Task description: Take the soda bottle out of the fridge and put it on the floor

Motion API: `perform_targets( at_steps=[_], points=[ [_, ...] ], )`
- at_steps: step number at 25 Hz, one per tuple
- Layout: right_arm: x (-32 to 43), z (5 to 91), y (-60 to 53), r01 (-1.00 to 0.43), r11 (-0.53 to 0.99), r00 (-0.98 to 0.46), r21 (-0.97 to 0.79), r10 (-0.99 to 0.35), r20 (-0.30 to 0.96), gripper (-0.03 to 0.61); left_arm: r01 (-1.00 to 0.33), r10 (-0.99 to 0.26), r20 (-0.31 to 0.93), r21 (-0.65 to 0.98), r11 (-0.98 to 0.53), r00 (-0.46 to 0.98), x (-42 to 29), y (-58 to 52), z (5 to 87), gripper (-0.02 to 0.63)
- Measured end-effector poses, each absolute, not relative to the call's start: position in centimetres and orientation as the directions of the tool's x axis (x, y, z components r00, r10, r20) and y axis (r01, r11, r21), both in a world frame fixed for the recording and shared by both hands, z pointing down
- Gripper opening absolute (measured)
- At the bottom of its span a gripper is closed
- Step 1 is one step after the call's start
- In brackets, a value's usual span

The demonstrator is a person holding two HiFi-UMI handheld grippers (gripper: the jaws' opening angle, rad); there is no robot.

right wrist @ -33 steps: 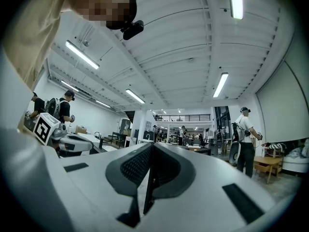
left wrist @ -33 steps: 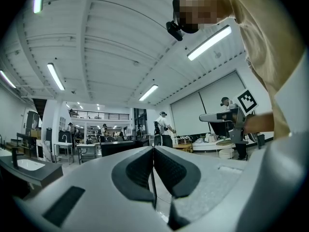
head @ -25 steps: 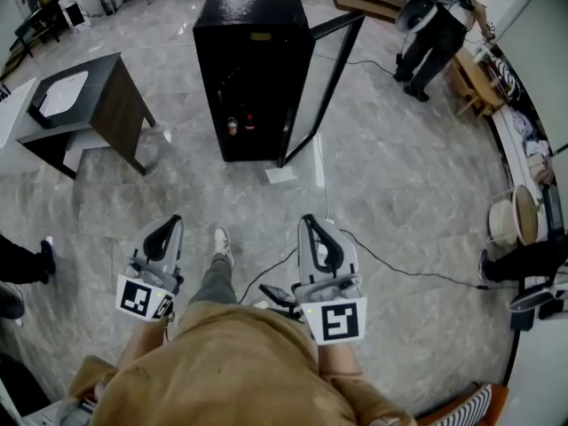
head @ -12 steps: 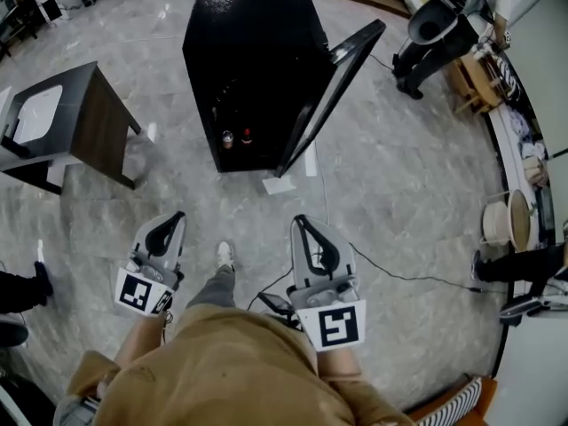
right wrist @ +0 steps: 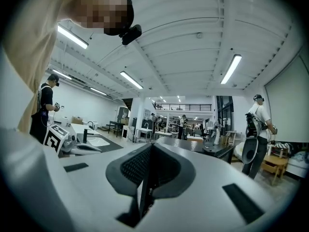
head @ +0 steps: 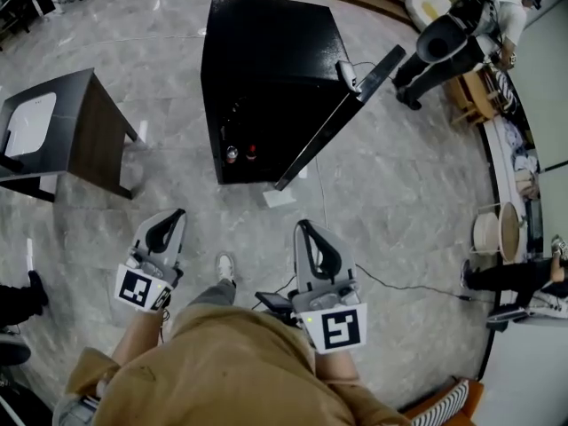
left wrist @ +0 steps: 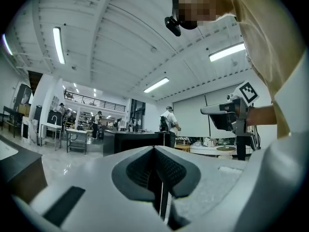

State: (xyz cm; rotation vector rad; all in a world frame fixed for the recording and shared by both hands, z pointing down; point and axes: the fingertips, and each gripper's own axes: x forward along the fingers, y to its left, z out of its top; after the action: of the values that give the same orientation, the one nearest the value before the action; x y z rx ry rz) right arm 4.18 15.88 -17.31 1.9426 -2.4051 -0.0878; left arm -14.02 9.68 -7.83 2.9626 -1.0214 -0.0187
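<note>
Fridge (head: 266, 69), black, stands on the marble floor (head: 399, 211) w/ its door (head: 342, 122) swung wide on the right side as the head view shows it. Low inside at the btm front sits the soda bottle (head: 251, 152), dark w/ a red top, upright, just beside a second small bottle (head: 232, 153). L gripper (head: 175, 216) and R gripper (head: 303, 227) hang level, well short of the fridge's open front, each w/ jaws pressed together and nothing between; a dark side table (head: 89, 122) stands left of the fridge, a bystander (head: 453, 38) is beyond its door side, and a thin cable (head: 399, 284) lies in front of it near the R gripper.
</note>
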Motion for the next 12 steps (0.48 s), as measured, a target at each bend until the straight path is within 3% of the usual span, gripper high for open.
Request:
perform_targets(
  at_steps=[12],
  points=[
    [0.6,-18.6,11.7,-0.972,0.210,-0.211,0.105,-0.977,-0.003,0.003,-0.603,-0.603,-0.020,0.034,-0.797,0.797,-16.7,4.5,-7.2,0.003]
  ],
)
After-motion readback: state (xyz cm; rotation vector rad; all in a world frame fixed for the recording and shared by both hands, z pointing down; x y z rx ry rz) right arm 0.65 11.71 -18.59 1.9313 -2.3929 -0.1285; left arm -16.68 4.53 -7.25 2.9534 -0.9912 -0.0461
